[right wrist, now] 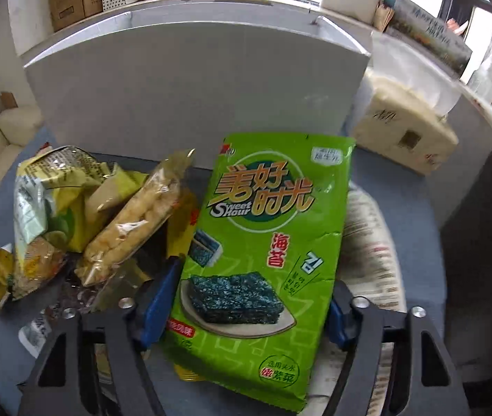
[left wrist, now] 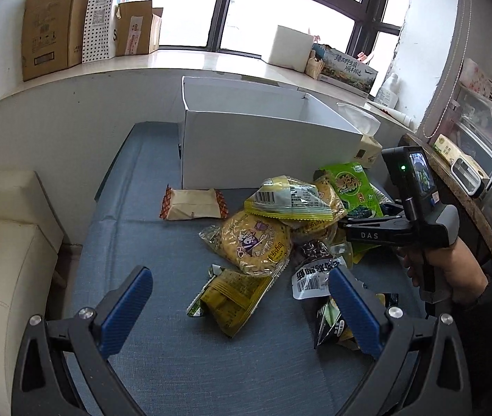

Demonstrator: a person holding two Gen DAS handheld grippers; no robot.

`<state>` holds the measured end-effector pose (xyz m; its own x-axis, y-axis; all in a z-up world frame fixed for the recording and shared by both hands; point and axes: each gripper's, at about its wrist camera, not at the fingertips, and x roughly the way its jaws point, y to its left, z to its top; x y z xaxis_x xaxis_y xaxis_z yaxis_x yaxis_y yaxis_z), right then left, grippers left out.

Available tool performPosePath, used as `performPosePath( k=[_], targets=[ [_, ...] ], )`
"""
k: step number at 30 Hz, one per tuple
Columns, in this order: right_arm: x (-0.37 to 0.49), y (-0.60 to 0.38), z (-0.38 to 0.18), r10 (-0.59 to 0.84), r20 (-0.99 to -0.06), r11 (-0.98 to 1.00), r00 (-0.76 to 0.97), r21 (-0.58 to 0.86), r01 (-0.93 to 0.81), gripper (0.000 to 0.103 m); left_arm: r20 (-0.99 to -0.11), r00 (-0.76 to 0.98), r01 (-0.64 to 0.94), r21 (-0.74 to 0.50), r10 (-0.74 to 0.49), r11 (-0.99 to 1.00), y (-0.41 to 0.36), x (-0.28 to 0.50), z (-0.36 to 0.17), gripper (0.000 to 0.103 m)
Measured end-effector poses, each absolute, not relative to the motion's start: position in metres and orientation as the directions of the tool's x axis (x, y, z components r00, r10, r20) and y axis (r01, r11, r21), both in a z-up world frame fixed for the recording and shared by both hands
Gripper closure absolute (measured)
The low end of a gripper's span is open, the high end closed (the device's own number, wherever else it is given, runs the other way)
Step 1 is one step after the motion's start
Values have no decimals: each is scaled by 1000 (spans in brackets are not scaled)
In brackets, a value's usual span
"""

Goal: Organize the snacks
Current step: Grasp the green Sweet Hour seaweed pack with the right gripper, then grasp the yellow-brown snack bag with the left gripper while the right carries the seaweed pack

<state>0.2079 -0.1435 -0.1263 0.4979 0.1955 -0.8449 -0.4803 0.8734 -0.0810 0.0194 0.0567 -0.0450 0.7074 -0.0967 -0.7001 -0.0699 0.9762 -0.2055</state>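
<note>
Several snack packets lie heaped on the blue-grey cloth surface (left wrist: 162,364) in front of the white box (left wrist: 263,145) — that box is the landmark. Farthest left of the pile, just before the box's front wall, sits a tan wrapper with orange crimped ends (left wrist: 194,204), flat and alone. Nearer the camera, the left gripper (left wrist: 240,306) hangs with its blue pads spread wide, nothing between them, hovering over an olive-yellow torn packet (left wrist: 235,298). Toward the middle, a round yellow cake in clear film (left wrist: 254,241) leans against a puffy yellow-green pillow bag (left wrist: 289,199).

Now to the right of the box's front — the right gripper (right wrist: 253,303) has its blue pads against both edges of the green seaweed packet (right wrist: 266,260), pinching it across its width, with the packet's top pointing at the box wall. It looks like the pick is underway, with the drop into the box to come. The packet is thin, glossy, creased foil; it will likely buckle, so a firm but gentle squeeze low on the pack seems wise, then a lift high enough to clear the rim. Beside it, a clear-wrapped rice cracker bar (right wrist: 131,228) looks bumpy and brittle. Right of the box, a cream tissue pack (right wrist: 405,131) sits soft and squarish.
</note>
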Motion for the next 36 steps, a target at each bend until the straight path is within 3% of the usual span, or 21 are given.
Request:
performPosePath(
  k=[9, 15, 23, 31, 32, 33, 34, 35, 36],
  targets=[
    [179, -163, -101, 289, -801, 879, 524, 5, -477, 32, -720, 687, -62, -196, -101, 979, 59, 22, -51, 0],
    [142, -194, -60, 409, -721, 870, 559, 123, -478, 32, -773, 627, 17, -112, -98, 994, 50, 32, -69, 0],
    [98, -213, -47, 459, -668, 864, 586, 181, -471, 32, -834, 550, 50, -16, -41, 999, 43, 63, -104, 0],
    [81, -233, -46, 501, -636, 856, 587, 263, -446, 31, -861, 506, 24, -51, -56, 998, 50, 79, -126, 1],
    [81, -234, -46, 502, -635, 855, 586, 265, -445, 31, -860, 508, 27, -50, -57, 998, 50, 78, -127, 6],
    [82, -234, -46, 500, -636, 857, 588, 264, -443, 31, -860, 507, 30, -45, -54, 999, 49, 77, -128, 20],
    [83, -234, -47, 495, -638, 860, 590, 262, -438, 31, -863, 504, 31, -36, -47, 999, 49, 75, -130, 27],
    [83, -234, -48, 490, -641, 862, 591, 258, -436, 31, -858, 513, 34, -15, -30, 999, 48, 73, -129, 41],
    [82, -235, -49, 489, -642, 863, 591, 256, -435, 31, -854, 519, 41, -17, -36, 999, 47, 70, -126, 50]
  ],
)
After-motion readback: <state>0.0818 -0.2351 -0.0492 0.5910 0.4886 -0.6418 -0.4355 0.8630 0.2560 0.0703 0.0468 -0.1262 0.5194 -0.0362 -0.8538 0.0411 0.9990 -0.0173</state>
